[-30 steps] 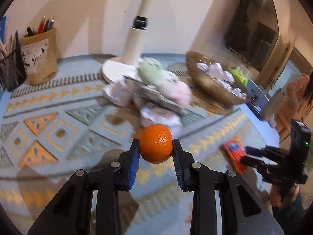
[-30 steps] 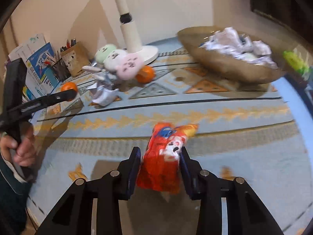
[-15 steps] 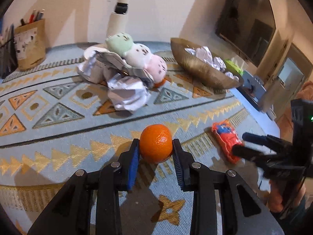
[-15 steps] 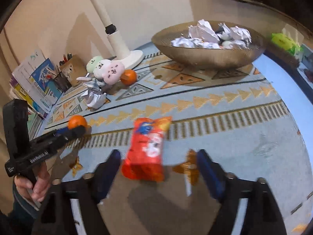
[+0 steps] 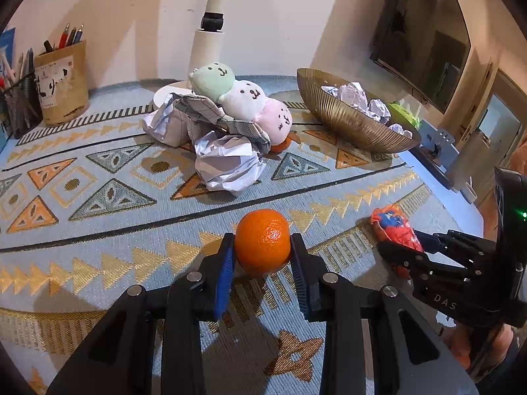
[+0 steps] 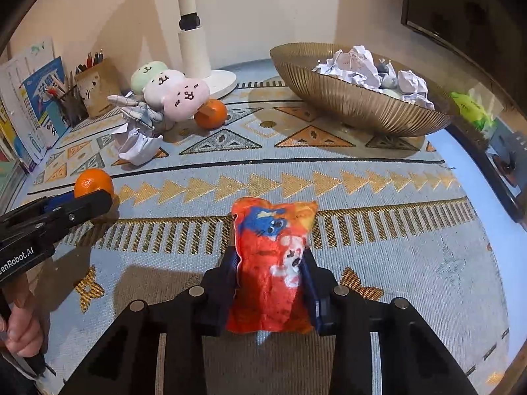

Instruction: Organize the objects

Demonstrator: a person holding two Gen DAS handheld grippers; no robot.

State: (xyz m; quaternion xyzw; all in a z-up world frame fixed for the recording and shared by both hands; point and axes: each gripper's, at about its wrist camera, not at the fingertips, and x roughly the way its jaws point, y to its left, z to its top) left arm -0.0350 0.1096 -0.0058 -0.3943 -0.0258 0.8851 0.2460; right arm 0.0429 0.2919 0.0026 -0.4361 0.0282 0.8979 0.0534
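Left wrist view: the left gripper (image 5: 262, 256) has its two blue-padded fingers closed against the sides of an orange (image 5: 262, 241), which sits low over the patterned rug (image 5: 108, 171), near the picture's centre. At about 3 o'clock from the orange, the right gripper (image 5: 403, 247) reaches in from the edge with a red snack bag (image 5: 393, 228) squeezed between its fingers.

At 12 o'clock from the orange lies a crumpled paper ball (image 5: 227, 164), and just behind it a heap of three plush toys (image 5: 243, 102), green, white and pink, draped with checked cloth. A second orange (image 5: 280, 145) peeks out under the pink toy, mostly hidden here. At 1 o'clock stands a ribbed gold bowl (image 5: 349, 121) holding paper wads. At 10 o'clock a brown pencil cup (image 5: 61, 82) stands against the wall.

Right wrist view: the right gripper (image 6: 271, 283) is closed narrowly on the lower half of the snack bag (image 6: 271, 263), whose top fans out free above the fingertips. This camera shows the second orange (image 6: 210, 113) whole, touching the pink toy (image 6: 181, 93), and books (image 6: 33, 98) at 10 o'clock that the other camera barely catches. The left gripper (image 6: 79, 202) enters at 9 o'clock with its orange (image 6: 94, 182), a hand (image 6: 23, 326) on its grip. The bowl (image 6: 355, 105) sits at 1 o'clock.
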